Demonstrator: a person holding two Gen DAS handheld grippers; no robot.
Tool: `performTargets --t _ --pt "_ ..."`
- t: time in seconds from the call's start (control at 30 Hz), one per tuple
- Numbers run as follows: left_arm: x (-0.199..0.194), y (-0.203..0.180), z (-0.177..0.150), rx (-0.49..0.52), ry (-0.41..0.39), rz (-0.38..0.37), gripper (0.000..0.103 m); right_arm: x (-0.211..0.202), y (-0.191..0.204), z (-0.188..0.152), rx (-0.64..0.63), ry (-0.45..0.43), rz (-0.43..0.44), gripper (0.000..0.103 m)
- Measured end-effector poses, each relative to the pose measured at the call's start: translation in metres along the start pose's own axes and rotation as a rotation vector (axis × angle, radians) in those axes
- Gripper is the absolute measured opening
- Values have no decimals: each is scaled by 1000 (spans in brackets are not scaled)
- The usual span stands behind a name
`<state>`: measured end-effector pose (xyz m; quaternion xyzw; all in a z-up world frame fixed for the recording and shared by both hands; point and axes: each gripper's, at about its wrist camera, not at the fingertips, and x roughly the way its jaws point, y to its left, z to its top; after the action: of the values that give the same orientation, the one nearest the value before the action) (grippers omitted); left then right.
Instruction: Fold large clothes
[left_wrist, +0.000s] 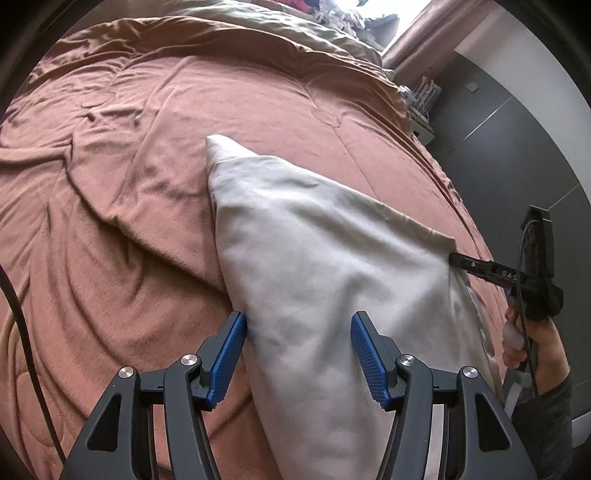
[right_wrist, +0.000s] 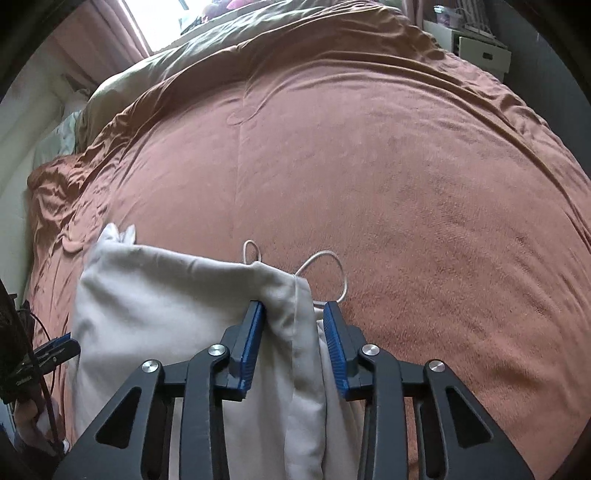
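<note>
The white garment (left_wrist: 314, 266) lies partly folded on the bed (left_wrist: 110, 221); left gripper (left_wrist: 298, 354) fingers stand apart around it, right gripper (right_wrist: 293, 347) fingers clamp its bunched edge; more folds remain.

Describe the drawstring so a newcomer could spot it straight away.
Start from the rust-brown bedspread covering the bed. At its near edge lies a pale grey garment, its bunched hem between the right gripper jaws. The white drawstring loops onto the bedspread just beyond: the only thin cord there.
</note>
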<state>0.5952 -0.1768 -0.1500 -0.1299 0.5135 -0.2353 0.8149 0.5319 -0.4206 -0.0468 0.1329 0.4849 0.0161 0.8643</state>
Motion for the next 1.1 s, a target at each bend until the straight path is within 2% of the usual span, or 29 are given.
performTargets --t 0.13,0.33,0.57,0.6,0.63,0.7,0.77,0.87,0.97,1.1 --pt "3 -10 -2 34 1 24 60 10 -14 -5 28 12 47 30" --pt "2 -22 -2 71 0 62 60 11 -23 -7 34 27 55 31" --pt "-11 -18 -7 50 20 47 60 -12 -55 -14 94 67 235 31" --pt "-13 -17 -9 49 24 38 60 -13 -62 -18 98 84 251 38" --pt "-14 -17 -12 46 26 34 60 -14 -70 -21 99 102 255 56" --pt "-14 -15 -16 38 31 28 60 -14 -80 -28 92 119 265 76" --pt "-14 -17 -19 40 33 29 60 -12 -91 -35 104 139 301 76" --pt "-11 -20 -20 52 38 37 60 -8 -105 -40 161 174 418 76" --pt "-9 -17 -18 42 39 27 60 0 -110 -40 160 208 506 76" --pt "-8 -14 -17 32 27 30 60 19 -108 -33 160 233 553 76"
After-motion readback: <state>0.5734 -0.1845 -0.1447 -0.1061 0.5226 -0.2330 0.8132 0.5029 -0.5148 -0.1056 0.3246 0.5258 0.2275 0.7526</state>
